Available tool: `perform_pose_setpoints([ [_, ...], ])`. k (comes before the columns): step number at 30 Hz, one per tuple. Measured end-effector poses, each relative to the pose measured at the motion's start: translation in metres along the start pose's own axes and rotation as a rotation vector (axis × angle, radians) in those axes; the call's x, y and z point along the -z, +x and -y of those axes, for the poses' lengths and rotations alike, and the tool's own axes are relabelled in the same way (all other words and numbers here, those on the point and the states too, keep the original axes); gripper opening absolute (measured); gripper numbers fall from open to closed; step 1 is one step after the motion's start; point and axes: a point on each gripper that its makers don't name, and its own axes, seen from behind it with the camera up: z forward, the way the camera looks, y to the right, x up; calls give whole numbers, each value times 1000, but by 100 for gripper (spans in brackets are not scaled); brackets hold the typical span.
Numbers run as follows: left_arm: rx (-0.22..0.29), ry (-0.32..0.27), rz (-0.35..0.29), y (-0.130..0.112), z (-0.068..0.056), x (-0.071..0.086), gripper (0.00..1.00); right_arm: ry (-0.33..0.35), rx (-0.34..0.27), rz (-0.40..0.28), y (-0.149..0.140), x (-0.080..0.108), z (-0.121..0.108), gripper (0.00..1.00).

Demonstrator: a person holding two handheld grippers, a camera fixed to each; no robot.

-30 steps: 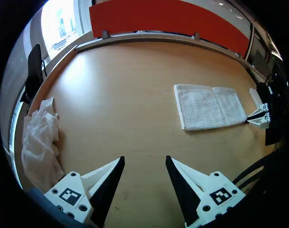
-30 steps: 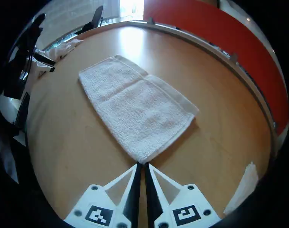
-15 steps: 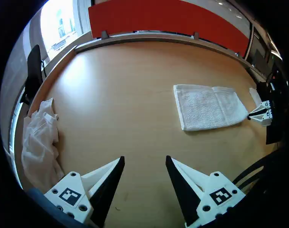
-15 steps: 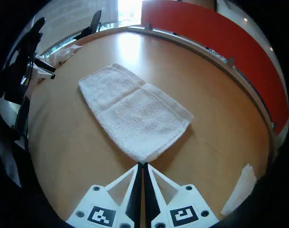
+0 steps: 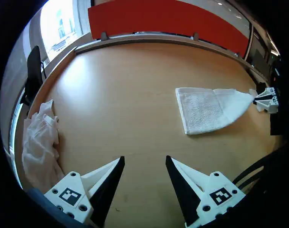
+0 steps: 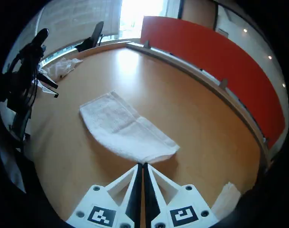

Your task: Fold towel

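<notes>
Table [image 6: 190, 110]; towel [image 6: 121, 131] lengthwise toward right gripper [image 6: 143, 167]

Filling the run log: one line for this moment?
right gripper: shut on towel corner, corner raised | left gripper: open, holding nothing

Office, desk divider [image 5: 163, 17] (red), swivel chair [image 6: 95, 34]

Left gripper [image 5: 144, 159] sits low, jaws spread wide; right gripper [image 6: 141, 165] is pinched tight on a corner of the towel [image 6: 117, 131].
</notes>
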Motion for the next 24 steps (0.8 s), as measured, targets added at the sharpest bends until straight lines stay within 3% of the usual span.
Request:
perform_pose_setpoints([
  [12,-1,-2,-10,5,-4,2,79,-49,53,-66,39,26,-24,6],
  [24,-6,-7,-16,8,-7,3,79,-83,77,-93,52,46,-41,6],
])
